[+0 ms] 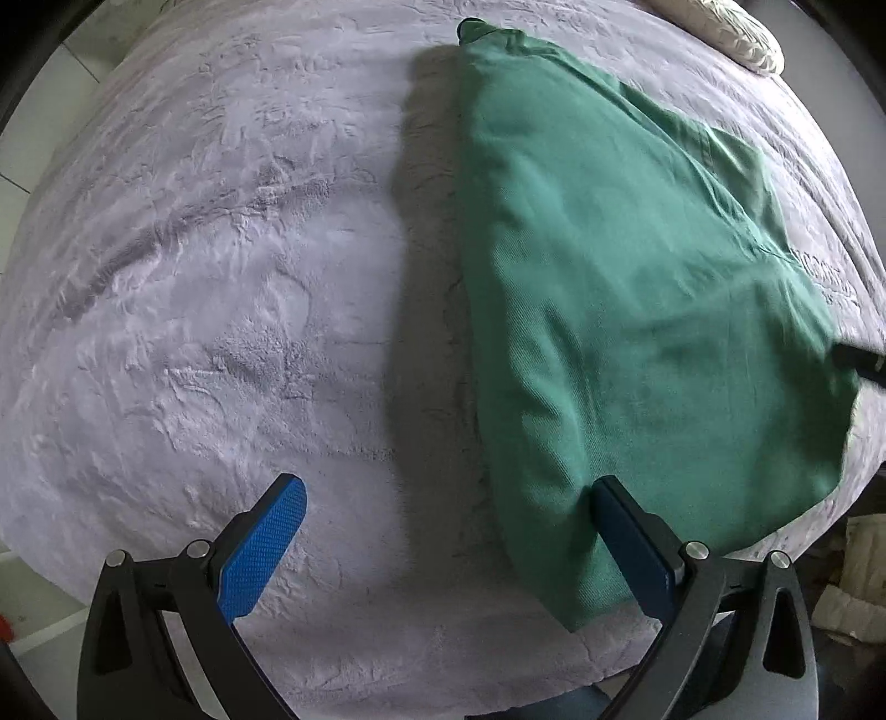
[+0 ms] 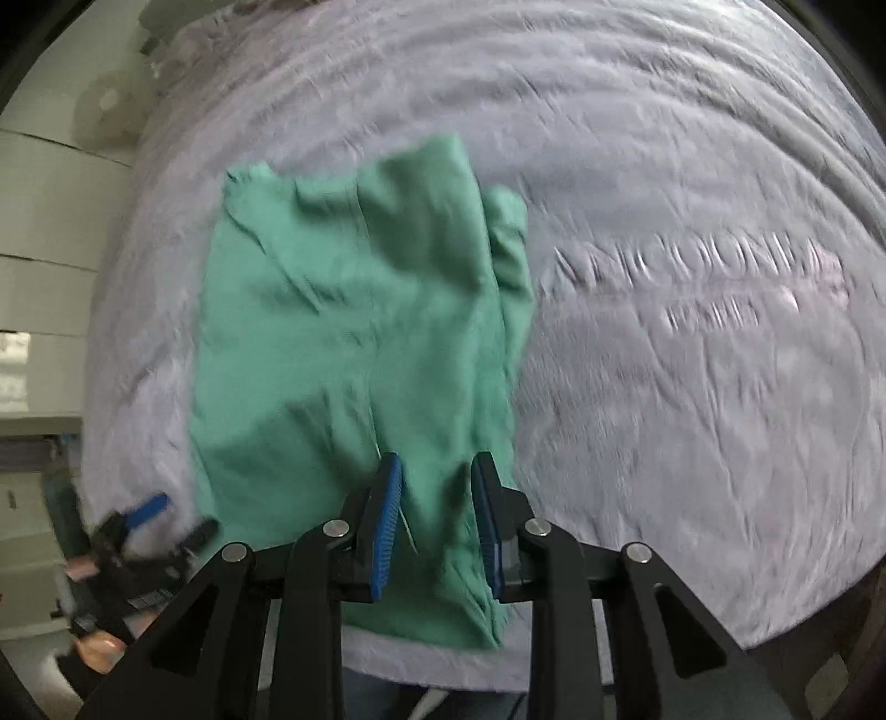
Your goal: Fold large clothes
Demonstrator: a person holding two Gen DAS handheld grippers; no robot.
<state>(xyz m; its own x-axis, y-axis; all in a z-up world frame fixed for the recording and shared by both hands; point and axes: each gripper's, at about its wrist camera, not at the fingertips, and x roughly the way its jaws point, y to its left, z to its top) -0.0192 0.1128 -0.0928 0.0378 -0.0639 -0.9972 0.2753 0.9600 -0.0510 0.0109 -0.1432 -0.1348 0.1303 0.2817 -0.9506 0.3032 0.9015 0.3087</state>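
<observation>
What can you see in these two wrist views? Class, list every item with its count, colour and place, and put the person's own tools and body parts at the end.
Garment: one, green, partly folded, lying on the blanket near its front edge.
Blanket: one, pale grey, fluffy, covering the bed under the garment; raised lettering shows on it in the right wrist view.
Pillow: one, cream, at the far edge of the bed.
Floor: pale tiles, beside the bed.
Left gripper: one, black with blue pads, jaws wide apart above the garment's edge, holding nothing.
Right gripper: one, black with blue pads, jaws narrowly apart, with green cloth showing in the gap; a grip is unclear.
Hand: one, on the left gripper's handle, low at the left of the right wrist view.
</observation>
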